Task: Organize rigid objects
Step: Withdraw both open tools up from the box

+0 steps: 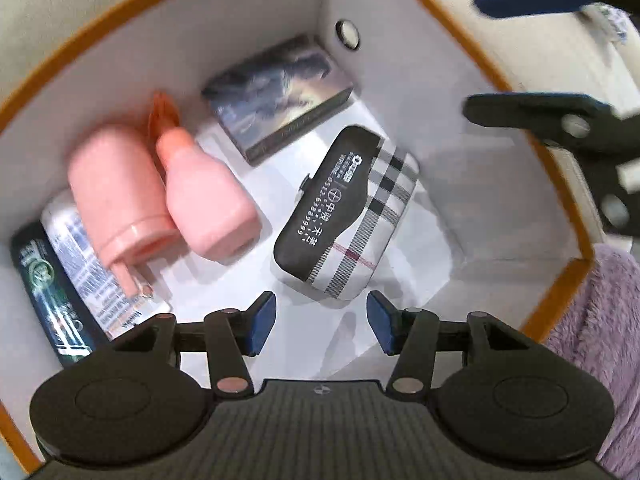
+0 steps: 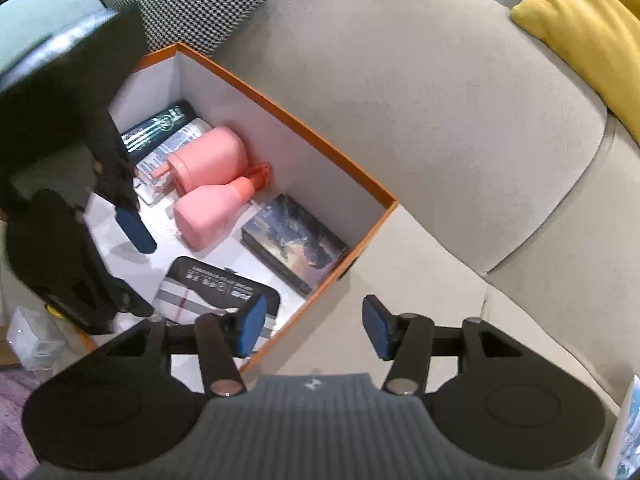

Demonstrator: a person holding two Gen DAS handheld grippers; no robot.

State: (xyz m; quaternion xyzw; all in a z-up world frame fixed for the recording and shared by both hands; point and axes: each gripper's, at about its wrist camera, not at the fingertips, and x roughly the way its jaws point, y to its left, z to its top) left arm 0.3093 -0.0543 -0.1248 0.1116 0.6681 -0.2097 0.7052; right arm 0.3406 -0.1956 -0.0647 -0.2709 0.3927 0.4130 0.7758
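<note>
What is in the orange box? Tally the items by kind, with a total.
Inside the orange box:
Pink bottles: 2 — pink bottle lying cap-down and pink bottle with the orange cap
Plaid case with black flap: 1
Dark picture-printed boxes: 1
Black-and-white printed packages: 1
Total: 5

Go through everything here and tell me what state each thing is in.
Orange box: open, no lid on.
Two pink bottles: lying down, side by side, touching.
Plaid glasses case: closed, lying flat.
Dark book: closed, flat.
Left gripper: open, empty.
Right gripper: open, empty.
</note>
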